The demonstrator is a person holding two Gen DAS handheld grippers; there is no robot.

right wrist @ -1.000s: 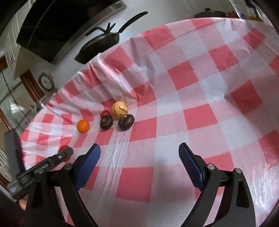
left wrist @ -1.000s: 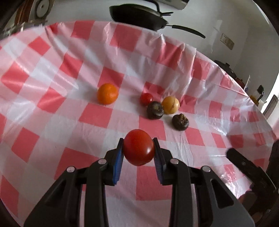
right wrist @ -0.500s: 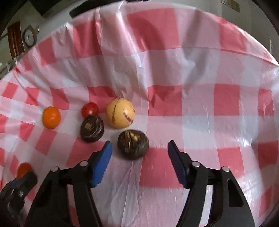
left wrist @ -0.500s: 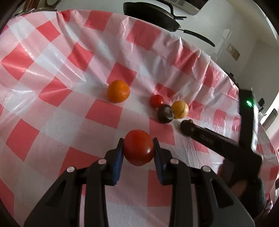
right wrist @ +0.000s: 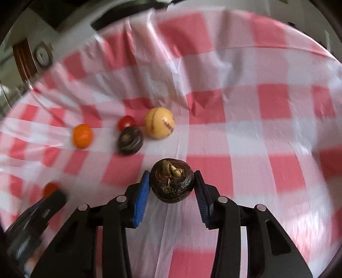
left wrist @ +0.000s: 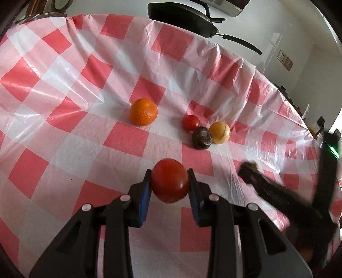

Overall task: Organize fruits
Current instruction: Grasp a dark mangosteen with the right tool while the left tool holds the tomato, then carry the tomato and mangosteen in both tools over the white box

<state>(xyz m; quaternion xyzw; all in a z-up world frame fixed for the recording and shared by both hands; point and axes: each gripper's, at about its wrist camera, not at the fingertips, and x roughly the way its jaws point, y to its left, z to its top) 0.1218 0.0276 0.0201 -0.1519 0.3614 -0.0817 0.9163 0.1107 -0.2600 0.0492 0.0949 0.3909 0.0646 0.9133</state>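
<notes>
My left gripper (left wrist: 168, 171) is shut on a large red tomato (left wrist: 170, 187) held above the checked tablecloth (left wrist: 64, 102). In the right wrist view my right gripper (right wrist: 171, 173) is closing on a dark brown round fruit (right wrist: 172, 185), and its blue pads touch both sides of it. Beyond lie an orange (left wrist: 143, 111), a small red tomato (left wrist: 190, 122), a second dark fruit (left wrist: 202, 138) and a yellow round fruit (left wrist: 219, 132), the last three close together. The right gripper's finger (left wrist: 250, 171) shows blurred at the right of the left wrist view.
A black frying pan (left wrist: 181, 19) sits beyond the table's far edge. A wall socket (left wrist: 284, 59) is on the white wall behind it. The plastic cloth is creased and wrinkled near the far edge. The left gripper's body (right wrist: 38, 213) fills the lower left of the right wrist view.
The right gripper moved in over the nearest dark fruit and its jaws closed from wide open onto it. The left gripper kept its hold on the large tomato and stayed about where it was.
</notes>
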